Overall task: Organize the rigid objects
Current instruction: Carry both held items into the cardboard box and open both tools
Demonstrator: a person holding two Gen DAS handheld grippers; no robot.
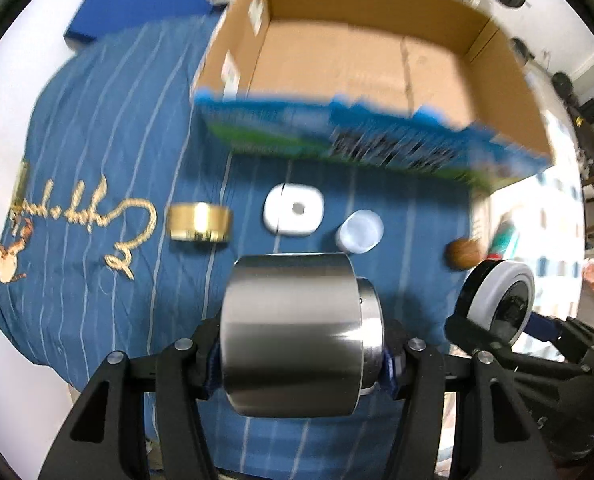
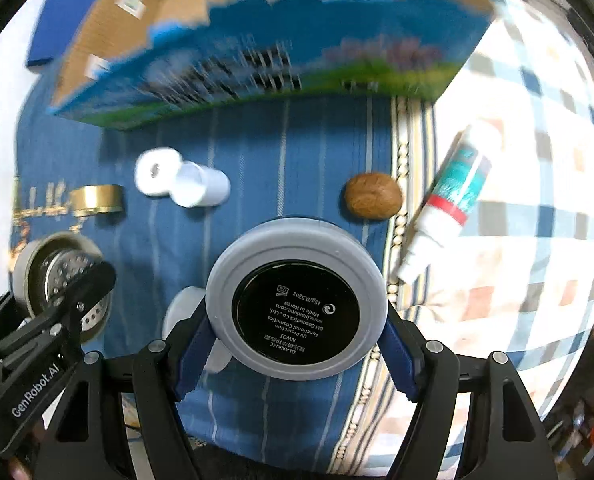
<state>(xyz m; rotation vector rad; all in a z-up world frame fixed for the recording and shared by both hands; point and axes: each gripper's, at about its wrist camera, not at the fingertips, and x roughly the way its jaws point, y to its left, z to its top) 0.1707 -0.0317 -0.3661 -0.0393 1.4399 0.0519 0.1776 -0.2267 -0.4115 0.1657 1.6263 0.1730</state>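
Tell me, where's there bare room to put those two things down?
Roomiest is inside the box, whose floor looks bare. There's free blue cloth between the white cup and the nut. It's crowded around the gold lid, white case and cup.

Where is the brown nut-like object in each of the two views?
Left wrist view: brown nut-like object at the right, on the blue striped cloth, right of the white cup.
Right wrist view: right of centre, left of the white tube.
Shared landmark: the cardboard box behind.

Compact case (image 2: 297,304) base reads "BLANKME", "Made in Korea"; left hand-held gripper (image 2: 93,292) reads "GenRobot.AI"
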